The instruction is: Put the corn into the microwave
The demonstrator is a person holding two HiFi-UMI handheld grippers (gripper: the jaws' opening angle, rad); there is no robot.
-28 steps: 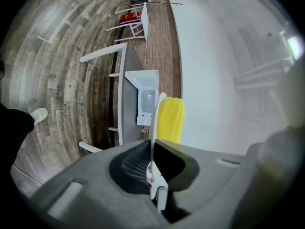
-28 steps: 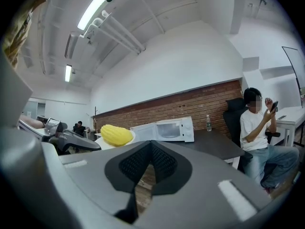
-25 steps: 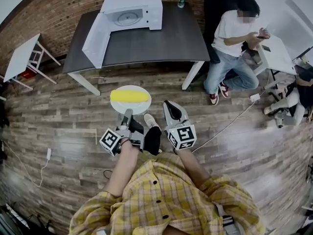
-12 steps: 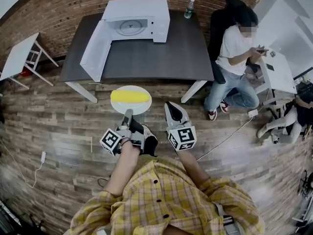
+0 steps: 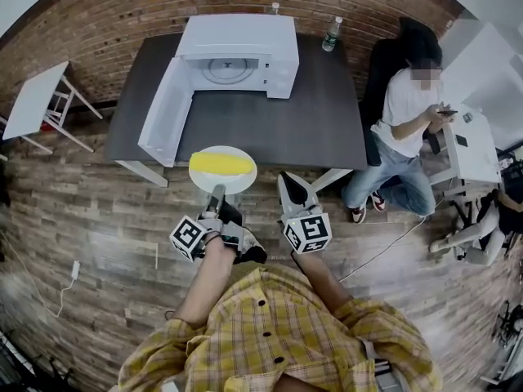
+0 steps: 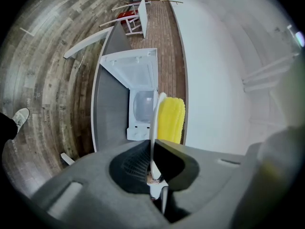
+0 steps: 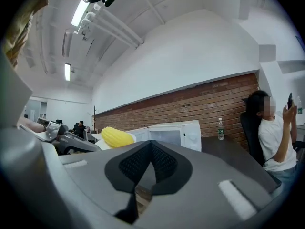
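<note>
Left tool [image 5: 215, 194] clamps plate [image 5: 234, 184]; right tool [image 5: 288, 181] closed, empty.

The head view looks steeply down from above on the dark table [image 5: 319, 121] and the open microwave [image 5: 245, 35]. Both gripper views face level toward that same microwave (the left one's picture lies sideways), near the table's front edge

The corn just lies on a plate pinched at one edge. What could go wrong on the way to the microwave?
The corn lies loose on the plate, which the left gripper clamps by one rim only; a small tilt could roll it onto the floor. The microwave has its open door reaching toward the table front, so the plate might knock it going in.
</note>
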